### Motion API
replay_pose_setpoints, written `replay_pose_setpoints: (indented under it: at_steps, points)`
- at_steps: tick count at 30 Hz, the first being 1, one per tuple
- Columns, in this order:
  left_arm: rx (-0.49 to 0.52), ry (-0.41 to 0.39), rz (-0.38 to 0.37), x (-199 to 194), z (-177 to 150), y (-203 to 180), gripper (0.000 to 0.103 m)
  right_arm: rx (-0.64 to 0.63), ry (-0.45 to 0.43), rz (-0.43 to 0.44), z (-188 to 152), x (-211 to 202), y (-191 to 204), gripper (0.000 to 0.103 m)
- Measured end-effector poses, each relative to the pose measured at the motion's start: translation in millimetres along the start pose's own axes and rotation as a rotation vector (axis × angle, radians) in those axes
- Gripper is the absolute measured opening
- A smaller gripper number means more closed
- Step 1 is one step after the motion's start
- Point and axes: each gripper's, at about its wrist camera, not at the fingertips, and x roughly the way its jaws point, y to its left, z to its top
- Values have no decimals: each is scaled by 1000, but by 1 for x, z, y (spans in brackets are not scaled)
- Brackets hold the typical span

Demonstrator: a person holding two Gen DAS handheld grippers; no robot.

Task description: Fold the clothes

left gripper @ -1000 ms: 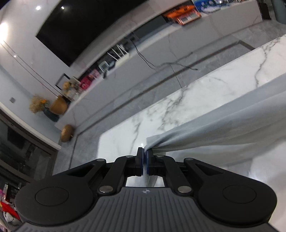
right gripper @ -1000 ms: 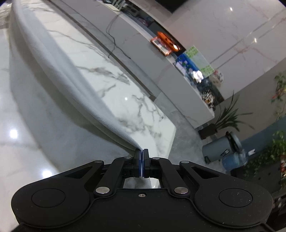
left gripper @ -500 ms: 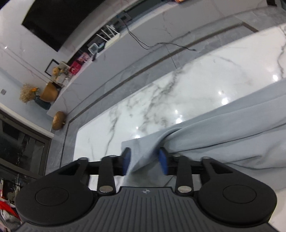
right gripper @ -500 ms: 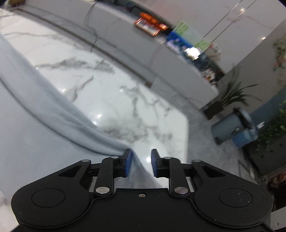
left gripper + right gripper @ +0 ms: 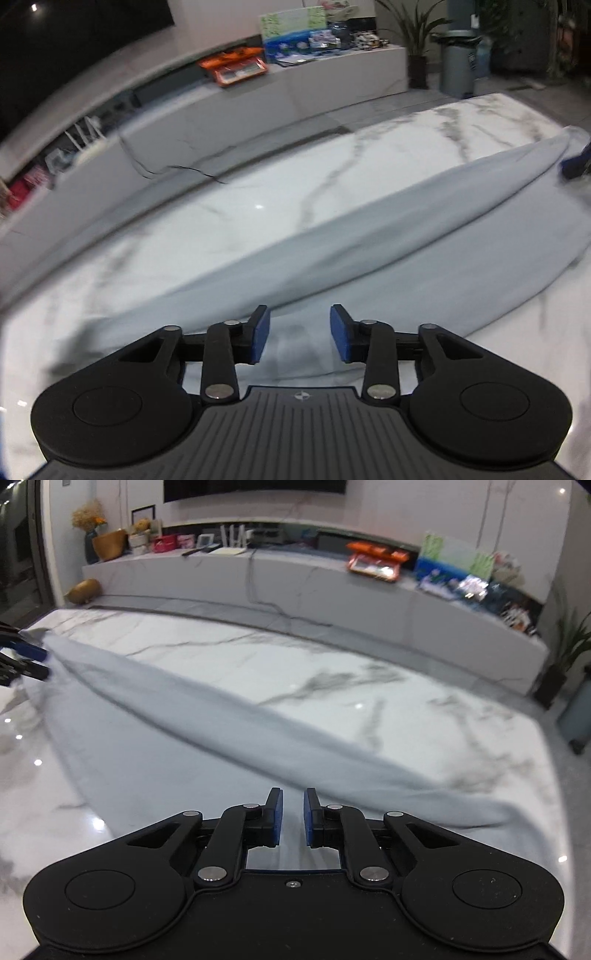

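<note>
I hold one tool in each hand above a white marble surface [image 5: 229,206] with grey veins. My left tool [image 5: 300,338] has its blue pads [image 5: 260,336] apart by a middle gap, and the jaws are closing a little. Nothing is between them; I see only the surface and the near edge of the cloth under the gap. My right tool [image 5: 292,819] has a narrow gap between its pads [image 5: 276,821], and its jaws are closing too. Nothing is pressed between them; the cloth lies below.

The piece of clothing, a light grey cloth [image 5: 369,254], lies spread on the surface in front of both tools. Along its far side there is a long rolled fold that runs across the surface. In the left view the fold goes from near left to far right, and at its far right end I see a blue part of my right tool, just beside the cloth. In the right view the cloth [image 5: 155,746] goes the other way, from far left to near right, and my left tool shows at the far left end, at the corner of the cloth. If it touches there I cannot tell, because the picture is blurred.

Far behind the surface stands a long low bench [image 5: 332,590] with an orange box [image 5: 375,563] on it.
</note>
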Motion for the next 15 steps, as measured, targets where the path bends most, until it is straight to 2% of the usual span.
replay_pose_setpoints:
  at_steps: [3,7,12,15]
  points:
    - [-4,8,-29,15,-1,-12,31,4,13,24,2,11,9,10]
    - [-60,-39,-45,28,5,-9,31,10,-8,32,8,27,14,10]
    - [-78,-94,-13,44,23,-7,32,46,-37,23,29,45,7,10]
    - [-122,-121,20,53,32,-2,32,87,-60,-6,45,55,1,10]
